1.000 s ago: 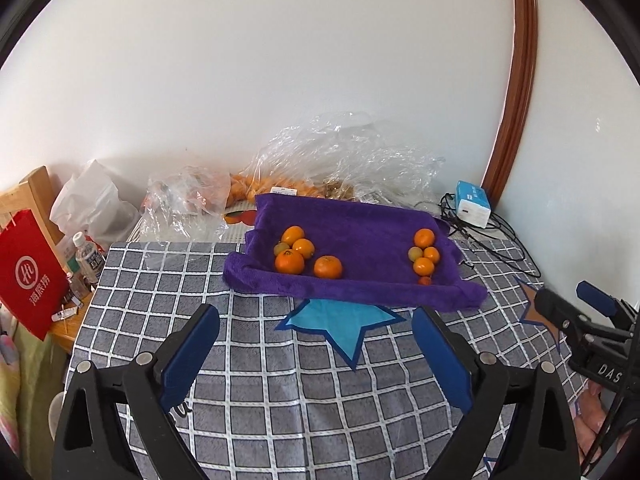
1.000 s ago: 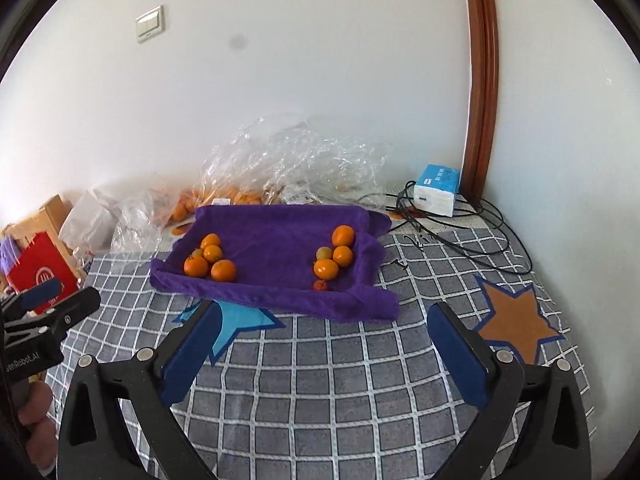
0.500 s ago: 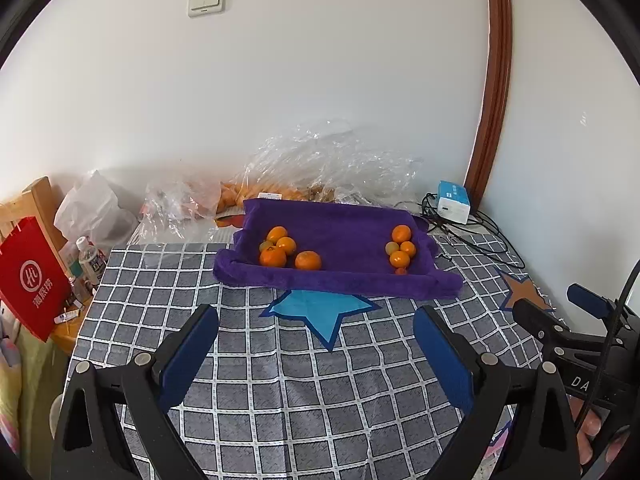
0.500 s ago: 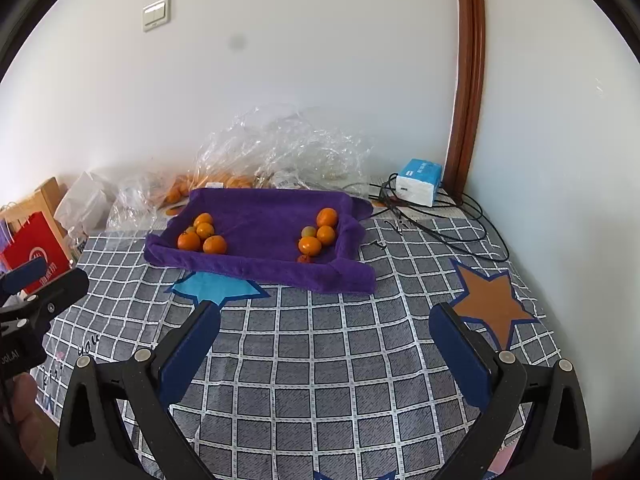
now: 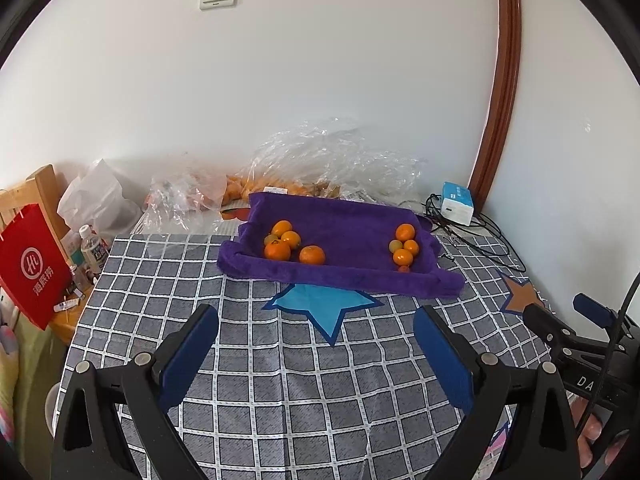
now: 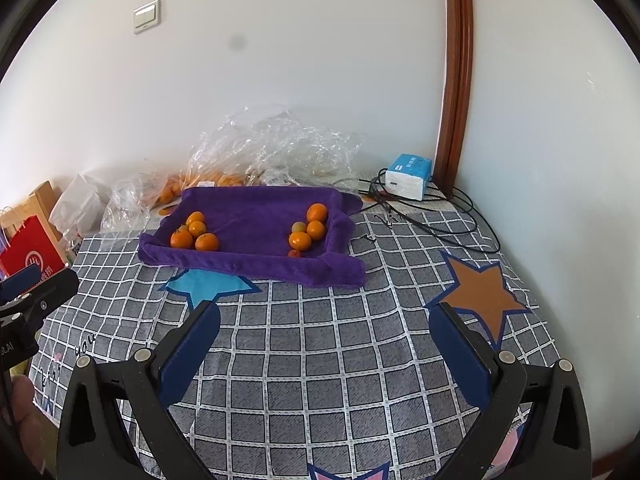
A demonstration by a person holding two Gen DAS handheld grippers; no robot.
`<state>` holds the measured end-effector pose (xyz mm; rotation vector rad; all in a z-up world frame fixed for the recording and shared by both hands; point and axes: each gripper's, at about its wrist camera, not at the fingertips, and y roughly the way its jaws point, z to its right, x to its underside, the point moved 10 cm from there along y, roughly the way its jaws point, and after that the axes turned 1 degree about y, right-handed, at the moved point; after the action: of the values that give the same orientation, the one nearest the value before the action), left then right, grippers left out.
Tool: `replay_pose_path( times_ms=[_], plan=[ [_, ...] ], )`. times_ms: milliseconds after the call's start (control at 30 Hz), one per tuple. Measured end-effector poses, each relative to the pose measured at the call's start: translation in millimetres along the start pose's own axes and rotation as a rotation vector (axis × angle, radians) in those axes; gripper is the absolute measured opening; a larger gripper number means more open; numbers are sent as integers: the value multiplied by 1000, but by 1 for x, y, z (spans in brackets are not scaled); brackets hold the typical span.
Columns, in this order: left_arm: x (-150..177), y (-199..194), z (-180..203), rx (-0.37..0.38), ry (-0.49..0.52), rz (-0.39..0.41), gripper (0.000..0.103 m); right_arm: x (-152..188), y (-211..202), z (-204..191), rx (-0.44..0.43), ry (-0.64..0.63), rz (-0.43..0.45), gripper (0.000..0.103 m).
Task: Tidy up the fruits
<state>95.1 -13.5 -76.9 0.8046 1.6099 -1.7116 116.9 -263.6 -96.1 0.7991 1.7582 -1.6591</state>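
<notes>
On the purple towel (image 5: 344, 236) at the far side of the table (image 5: 280, 380), oranges (image 5: 277, 250) sit in two clusters. Both the left gripper (image 5: 316, 344) and the right gripper (image 6: 324, 340) hover spread and empty. The fruit looks light, round and bruisable; pinch gently across the middle.

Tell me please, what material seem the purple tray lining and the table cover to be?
The purple lining looks like plush, matte fleece or towel: fuzzy nap, soft rolled edges. The table cover seems woven cotton-like fabric, matte, with a printed grid and stars; exact fibre unclear.
</notes>
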Motion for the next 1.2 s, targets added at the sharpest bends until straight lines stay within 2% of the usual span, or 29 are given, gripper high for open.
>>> replay_pose_path(
  times_ms=[1200],
  plan=[
    [2, 1, -11, -15, -23, -6, 98, -2, -2, -7, 13, -22, -2, 102]
  ],
)
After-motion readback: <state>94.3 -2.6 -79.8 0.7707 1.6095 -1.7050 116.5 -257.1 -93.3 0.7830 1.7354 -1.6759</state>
